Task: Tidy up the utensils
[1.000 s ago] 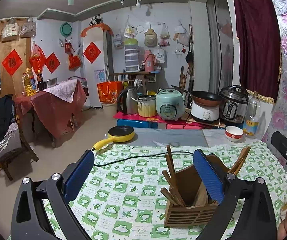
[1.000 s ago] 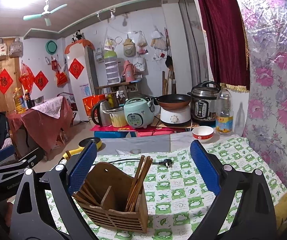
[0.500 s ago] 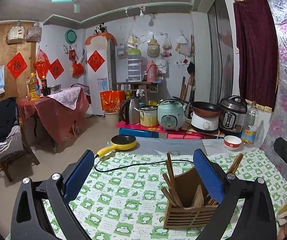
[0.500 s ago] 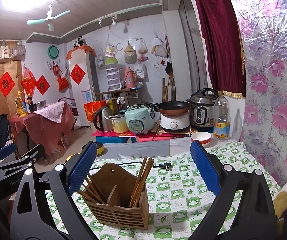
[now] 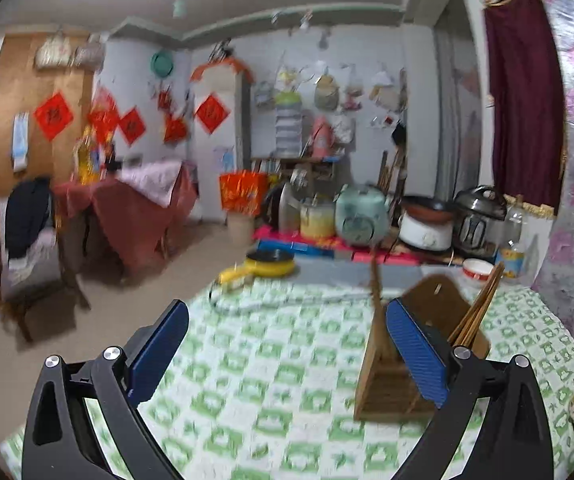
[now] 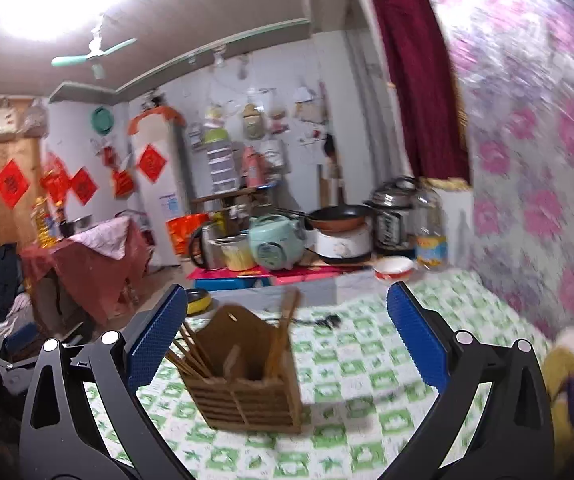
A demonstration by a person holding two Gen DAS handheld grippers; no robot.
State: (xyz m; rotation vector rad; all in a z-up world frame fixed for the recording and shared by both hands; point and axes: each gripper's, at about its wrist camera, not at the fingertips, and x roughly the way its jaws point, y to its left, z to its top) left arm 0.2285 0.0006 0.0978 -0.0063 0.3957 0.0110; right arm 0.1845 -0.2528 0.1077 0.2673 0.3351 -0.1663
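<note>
Both grippers spread wide, nothing between the pads: left gripper point(image 5: 287, 352) and right gripper point(image 6: 287, 336) hang over the green-checked tablecloth point(image 5: 271, 364). Wooden utensil holder point(image 6: 247, 376) stands on the cloth with chopsticks point(image 6: 283, 336) upright in its compartments; in the right view it's between the fingers, nearer the left pad, untouched. In the left view the holder point(image 5: 387, 380) is partly hidden behind the right pad; contact unclear, frames blurred.

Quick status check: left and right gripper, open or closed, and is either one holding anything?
Left gripper: open, holding nothing.
Right gripper: open, holding nothing; the wooden utensil holder stands on the table in front of it.
</note>
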